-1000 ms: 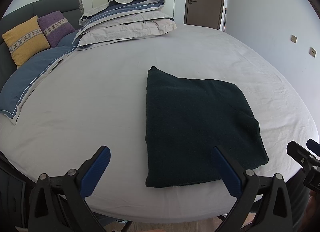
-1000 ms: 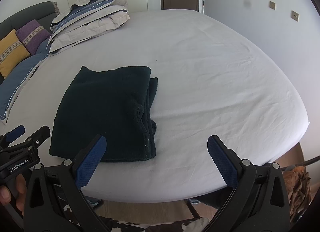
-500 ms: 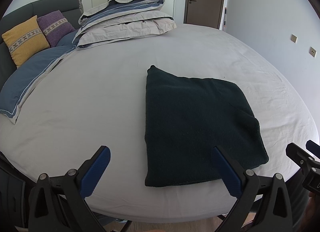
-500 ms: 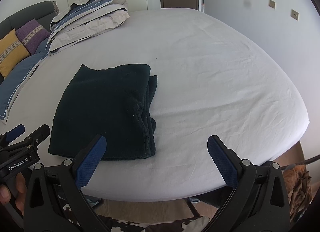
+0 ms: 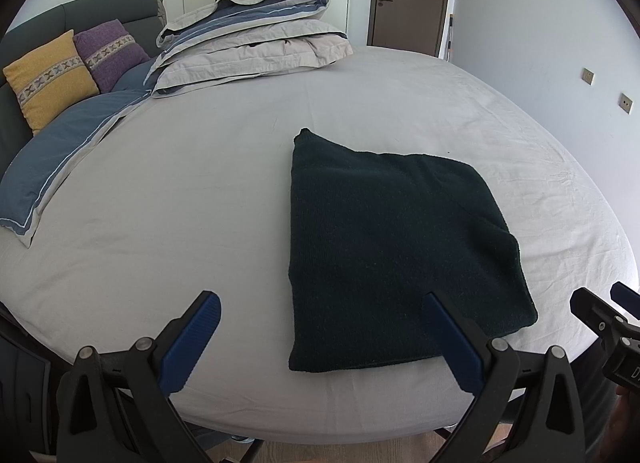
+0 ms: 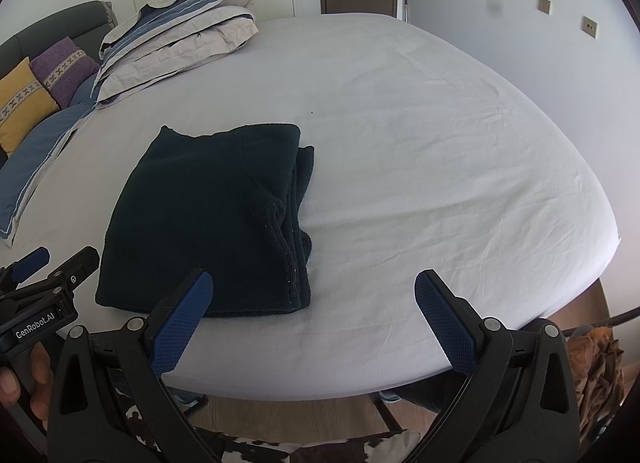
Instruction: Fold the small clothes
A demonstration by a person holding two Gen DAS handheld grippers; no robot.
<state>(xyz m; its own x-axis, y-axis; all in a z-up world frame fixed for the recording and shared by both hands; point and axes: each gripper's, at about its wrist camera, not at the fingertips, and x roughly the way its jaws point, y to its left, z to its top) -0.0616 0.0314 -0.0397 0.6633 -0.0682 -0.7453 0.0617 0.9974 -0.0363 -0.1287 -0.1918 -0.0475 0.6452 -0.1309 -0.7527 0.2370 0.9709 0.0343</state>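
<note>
Dark green sweater lies folded into a rough rectangle near the front edge of the bed, flat on the pale sheet, and nobody is touching it. Left tongs hang wide open above the near edge, one blue pad over bare sheet, the other over the sweater's front corner. Right tongs gape just as wide, empty, one pad above the sweater's near hem and the other over open sheet.

Looks like the fold is close to done, or done. Watch that right side, though: in the right view the stacked layers show as loose, wavy edges, not squared up. Any pinch there risks catching only the top layer, and a lift would peel the stack apart. The knit looks thick and soft, so a drag across the sheet could bunch it and wrinkle the sheet too. It also sits near the bed's front edge, so a careless pull toward the person could slide it off. Folded bedding and the pillows sit well clear.
</note>
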